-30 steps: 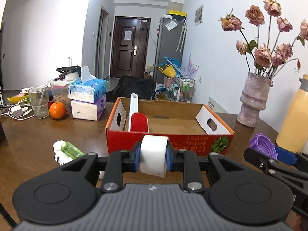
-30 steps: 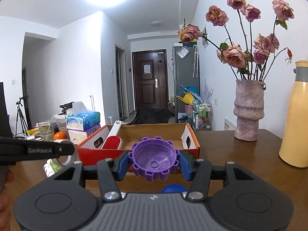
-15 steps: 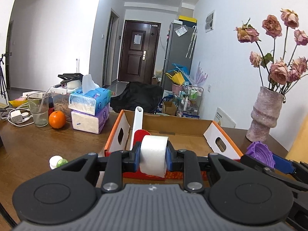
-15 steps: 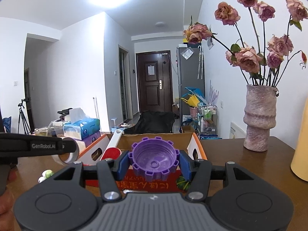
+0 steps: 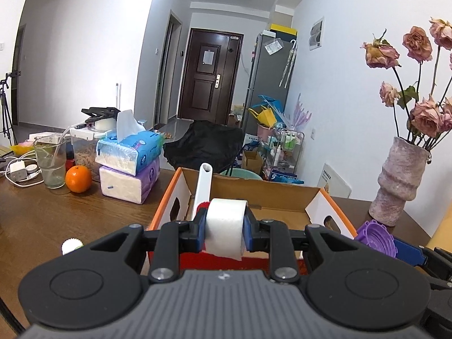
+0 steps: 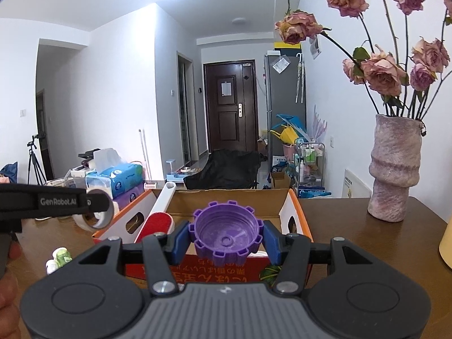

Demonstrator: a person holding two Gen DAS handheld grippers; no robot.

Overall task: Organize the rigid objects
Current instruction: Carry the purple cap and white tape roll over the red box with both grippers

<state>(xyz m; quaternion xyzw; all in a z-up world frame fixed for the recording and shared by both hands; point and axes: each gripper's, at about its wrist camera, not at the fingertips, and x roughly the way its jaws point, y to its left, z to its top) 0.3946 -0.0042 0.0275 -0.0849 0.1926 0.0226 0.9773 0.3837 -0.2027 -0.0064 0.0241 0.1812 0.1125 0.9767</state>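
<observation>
My left gripper [image 5: 225, 230] is shut on a white tape roll [image 5: 224, 226], held above the near left edge of the open orange-and-red cardboard box [image 5: 329, 207]. My right gripper [image 6: 225, 236] is shut on a purple ridged cap [image 6: 227, 233], held over the near wall of the same box [image 6: 293, 212]. A red lint brush with a white handle [image 6: 159, 212] leans in the box's left end. The tape roll also shows in the right wrist view [image 6: 94, 217], and the cap in the left wrist view [image 5: 375, 236]. A small green bottle with a white cap [image 6: 59, 257] lies on the table left of the box.
Stacked tissue packs [image 5: 128, 159], an orange [image 5: 78, 178], a glass [image 5: 50, 162] and chargers sit at the back left of the wooden table [image 5: 56, 214]. A pink vase of dried roses [image 6: 394, 169] stands at the right, and a yellow flask [image 6: 446, 248] at the far right edge.
Both grippers have risen and moved forward toward the box with their objects still held. The small bottle has dropped lower and leftward in view.
</observation>
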